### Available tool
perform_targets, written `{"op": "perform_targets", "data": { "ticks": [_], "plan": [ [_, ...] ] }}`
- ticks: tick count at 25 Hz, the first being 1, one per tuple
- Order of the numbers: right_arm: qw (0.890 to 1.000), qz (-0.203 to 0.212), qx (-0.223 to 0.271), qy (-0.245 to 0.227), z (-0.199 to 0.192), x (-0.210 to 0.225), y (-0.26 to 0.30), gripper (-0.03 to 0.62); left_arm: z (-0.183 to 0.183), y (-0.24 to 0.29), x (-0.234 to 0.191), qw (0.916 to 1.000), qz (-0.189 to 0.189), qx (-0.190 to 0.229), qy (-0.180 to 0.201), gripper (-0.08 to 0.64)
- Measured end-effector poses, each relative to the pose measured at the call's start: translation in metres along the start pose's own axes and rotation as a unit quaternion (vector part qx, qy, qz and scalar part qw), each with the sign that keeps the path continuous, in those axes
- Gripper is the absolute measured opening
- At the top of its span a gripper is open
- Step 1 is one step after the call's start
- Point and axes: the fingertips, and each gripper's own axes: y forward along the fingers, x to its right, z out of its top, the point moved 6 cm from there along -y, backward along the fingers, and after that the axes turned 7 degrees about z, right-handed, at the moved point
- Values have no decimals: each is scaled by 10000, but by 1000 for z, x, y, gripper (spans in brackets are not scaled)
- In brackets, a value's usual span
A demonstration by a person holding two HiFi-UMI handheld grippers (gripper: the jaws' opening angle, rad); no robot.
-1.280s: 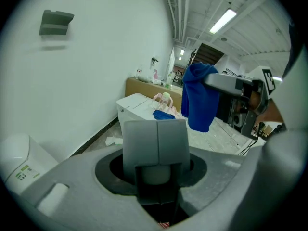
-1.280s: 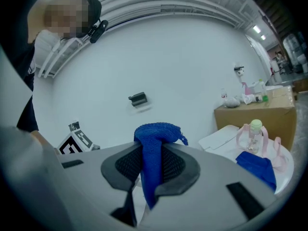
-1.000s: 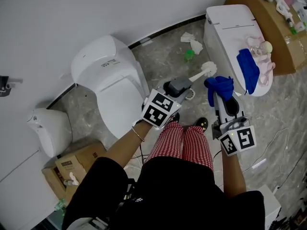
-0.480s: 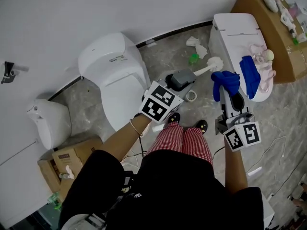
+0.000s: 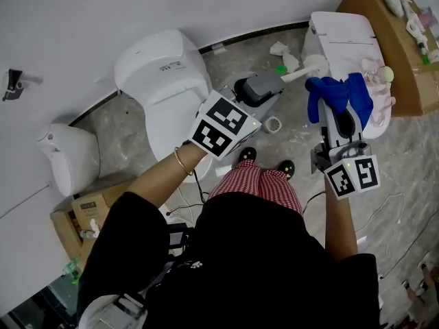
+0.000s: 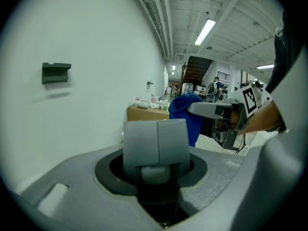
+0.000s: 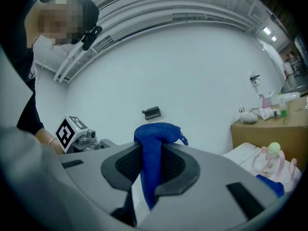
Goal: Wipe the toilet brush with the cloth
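Nearest the camera, the person's checked trousers [image 5: 264, 194] are showing below both hands. The left gripper [image 5: 263, 89] is clamping the toilet brush [image 5: 302, 70] by its grey handle block, with the jaws standing part-open around that block and the pads pressing on it. The right gripper [image 5: 334, 113] is pinching the blue cloth [image 5: 321, 93]; its jaws are nearly together on the fabric, which is bunching above the pads and hanging below them. Both are being held in the air on the near side of the cluttered toilet [image 5: 341, 38]. In the head view the brush's white head is appearing against that toilet's left edge, and the cloth just in front of its lid. Cloth and brush are sitting near each other but apart. Judging from this, pick-up is done and wiping is not yet under way. What is remaining is bringing the cloth onto head and shaft and rubbing along them. The head view is giving the whole white shaft and head. The left gripper view is not, because there the grey block is filling the gap and hiding everything past it. That view is instead showing the right gripper side-on with the cloth at its tip. The right gripper view alone is showing the mesh pads biting the cloth. It is also showing a second blue fabric [image 7: 270, 185] lying on the cluttered toilet's lid, separate from the held one.
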Motion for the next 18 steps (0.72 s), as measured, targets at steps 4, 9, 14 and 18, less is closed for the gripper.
{"op": "perform_targets", "data": {
  "ticks": [4,9,14,18],
  "plan": [
    [10000,62,25,-12,5,-1,-1,71,6,-5,4,9999,-86,26,70,170],
    [9997,219,60,-2,7,-6,2,71,9,-12,9,9996,-175,-32,241,170],
    [9996,260,97,11,12,-10,0,70,16,-26,5,9998,-95,27,200,170],
    [9992,341,197,-63,23,-13,3,70,26,-34,0,9996,-17,114,249,170]
  ]
}}
